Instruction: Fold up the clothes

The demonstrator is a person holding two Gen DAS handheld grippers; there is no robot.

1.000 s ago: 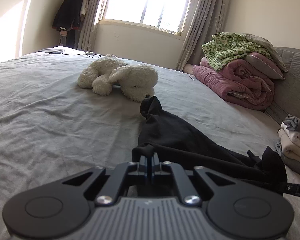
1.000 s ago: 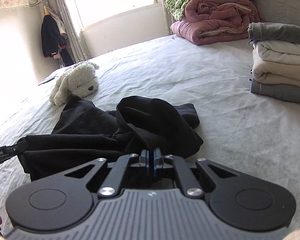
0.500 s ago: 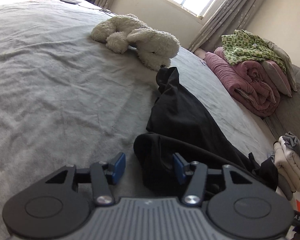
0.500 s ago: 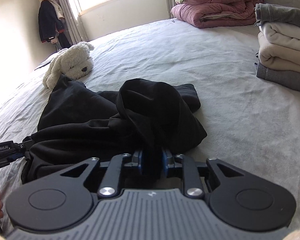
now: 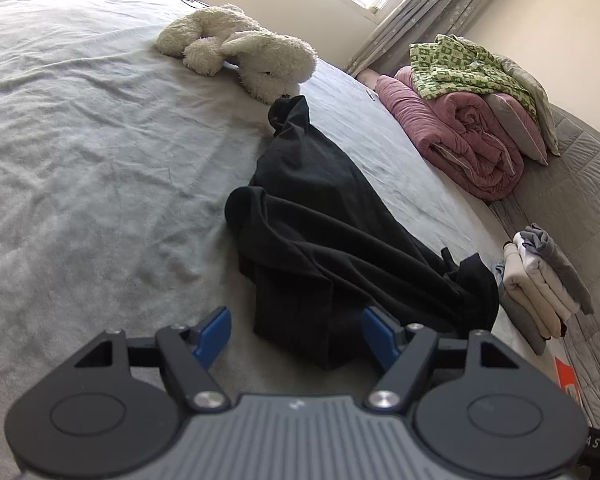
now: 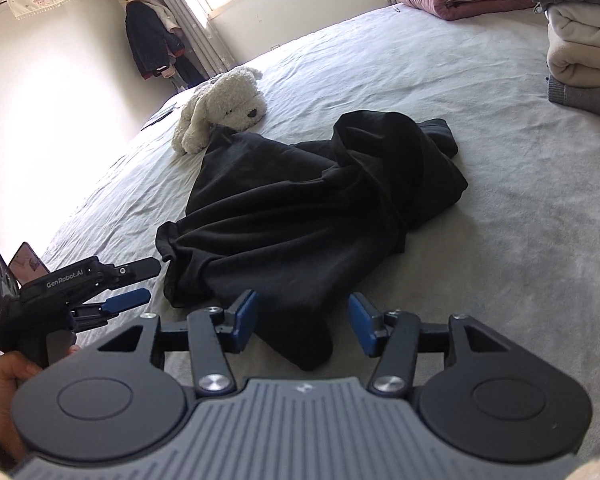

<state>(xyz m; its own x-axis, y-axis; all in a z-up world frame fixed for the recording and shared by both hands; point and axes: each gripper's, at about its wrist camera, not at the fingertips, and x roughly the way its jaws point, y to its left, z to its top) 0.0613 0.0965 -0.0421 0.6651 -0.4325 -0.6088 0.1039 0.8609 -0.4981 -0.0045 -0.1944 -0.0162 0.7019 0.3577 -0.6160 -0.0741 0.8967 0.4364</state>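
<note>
A crumpled black garment [image 5: 320, 232] [image 6: 300, 200] lies in a heap on the grey bed sheet [image 5: 80, 160] [image 6: 500, 220]. My left gripper [image 5: 296, 330] hovers at the garment's near edge. Its jaws are opening, a fold of cloth lies between the blue pads, and neither pad presses on it. My right gripper [image 6: 304, 316] is also opening, and a loose corner of the garment sits between its pads untouched. In the right wrist view the left gripper [image 6: 144, 282] appears at the left, just clear of the cloth's hem, held by a hand [image 6: 4, 376].
A white plush dog [image 5: 240, 48] [image 6: 224, 104] lies at the garment's far end. A stack of folded clothes [image 5: 544, 280] [image 6: 584, 40] sits to the right. A rolled pink quilt [image 5: 460, 132] with a green blanket [image 5: 460, 64] lies by the headboard. Coats [image 6: 152, 44] hang in the corner.
Both grippers were shut on the black garment a second ago. Both have opened, and the cloth has dropped onto the sheet. Both have drawn back a little and tilted down.
</note>
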